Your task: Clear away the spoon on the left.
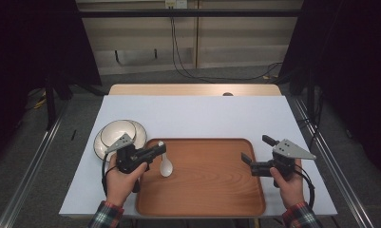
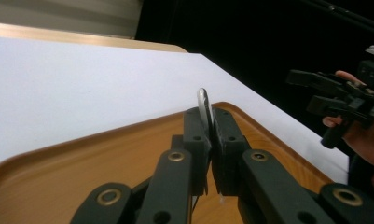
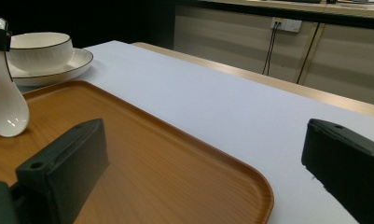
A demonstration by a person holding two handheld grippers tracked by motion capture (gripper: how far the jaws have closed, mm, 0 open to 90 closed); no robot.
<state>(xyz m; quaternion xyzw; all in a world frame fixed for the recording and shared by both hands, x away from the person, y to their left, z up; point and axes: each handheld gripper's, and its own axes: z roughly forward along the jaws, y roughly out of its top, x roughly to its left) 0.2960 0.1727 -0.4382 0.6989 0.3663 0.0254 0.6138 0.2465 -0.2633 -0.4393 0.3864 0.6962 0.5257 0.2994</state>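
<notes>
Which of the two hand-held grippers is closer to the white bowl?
Left. The left hand-held gripper sits right beside the bowl, clamped on a white spoon over the tray. The right hand-held gripper stands open at the tray's far side.

A white bowl sits on a white plate near the table's left edge, just beside the wooden tray's far-left corner. Behind the table, 2 black cables run down the wall to the floor.

We count one wooden tray, one white spoon at its left, one bowl on one plate at far left, and two grippers, left and right.
</notes>
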